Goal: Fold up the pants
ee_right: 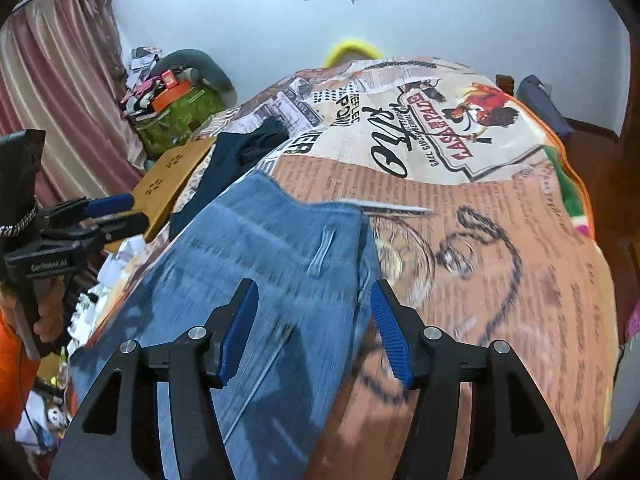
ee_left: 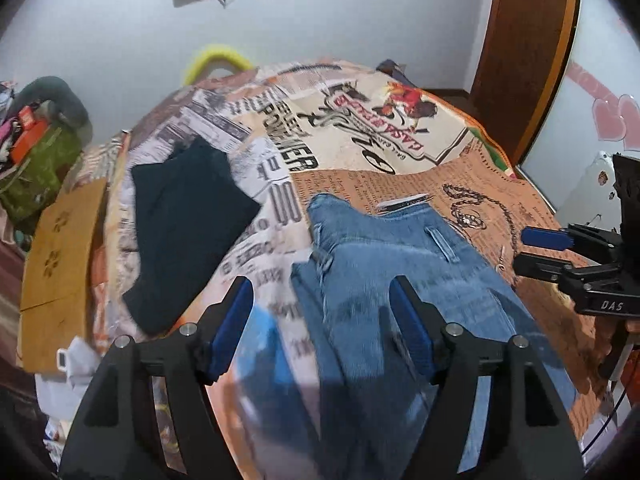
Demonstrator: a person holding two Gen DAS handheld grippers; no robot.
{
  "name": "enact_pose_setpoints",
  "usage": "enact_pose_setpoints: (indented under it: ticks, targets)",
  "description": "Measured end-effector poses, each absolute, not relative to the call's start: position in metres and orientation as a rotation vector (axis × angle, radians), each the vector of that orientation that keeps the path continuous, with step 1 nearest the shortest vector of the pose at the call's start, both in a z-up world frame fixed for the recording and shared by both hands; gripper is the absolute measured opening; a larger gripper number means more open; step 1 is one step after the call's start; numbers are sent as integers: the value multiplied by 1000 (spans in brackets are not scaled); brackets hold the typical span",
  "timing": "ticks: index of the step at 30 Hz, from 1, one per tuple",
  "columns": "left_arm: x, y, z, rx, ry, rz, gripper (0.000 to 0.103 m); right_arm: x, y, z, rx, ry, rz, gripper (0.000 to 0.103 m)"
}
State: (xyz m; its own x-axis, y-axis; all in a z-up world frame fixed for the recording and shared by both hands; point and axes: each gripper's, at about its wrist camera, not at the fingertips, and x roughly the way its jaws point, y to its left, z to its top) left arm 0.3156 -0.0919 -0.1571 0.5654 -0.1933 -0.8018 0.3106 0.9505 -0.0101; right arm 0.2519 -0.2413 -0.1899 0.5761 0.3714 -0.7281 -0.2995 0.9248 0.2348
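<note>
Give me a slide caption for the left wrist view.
Left tool open above blue jeans on a newspaper-print bedspread.

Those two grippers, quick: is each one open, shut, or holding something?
Left gripper: open, nothing held, above the blue jeans.
Right gripper: open, nothing held, over the jeans' edge.

Both fisheye views are evenly and fairly brightly lit with soft, cool light on the pale blue-white wall (ee_left: pixel 360 12), with no glare. Motion blur smears the faded blue denim jeans (ee_right: pixel 256 264) and the newspaper-print bedspread (ee_right: pixel 500 280) from the centre down to 6 o'clock, while the far wall and print toward 12 o'clock stay sharper. Straight lines bow outward, black vignette fills the corners, and soft shadows fall on the denim (ee_left: pixel 360 360) near 6 o'clock.
</note>
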Motion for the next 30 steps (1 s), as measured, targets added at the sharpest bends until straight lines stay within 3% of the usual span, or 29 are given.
enact_pose_setpoints:
  ticks: [4,7,11,15,25,30]
  targets:
    - [347,-103,-178,136,962,-303,68,285,-235,-208,80,937,421,55]
    - [364,-108,-197,127,1018,-314,53,306,-232,-224,74,969,404,54]
    - [366,-114,-215,158,1027,-332,46,323,-233,-245,113,1031,407,34]
    - [364,-114,-223,195,1019,-309,44,322,-233,-250,87,1025,420,29]
    - [353,-91,-199,117,1028,-330,44,290,-220,-211,-38,962,398,30]
    - [323,-97,-168,147,970,-353,44,255,-204,-187,-60,904,466,48]
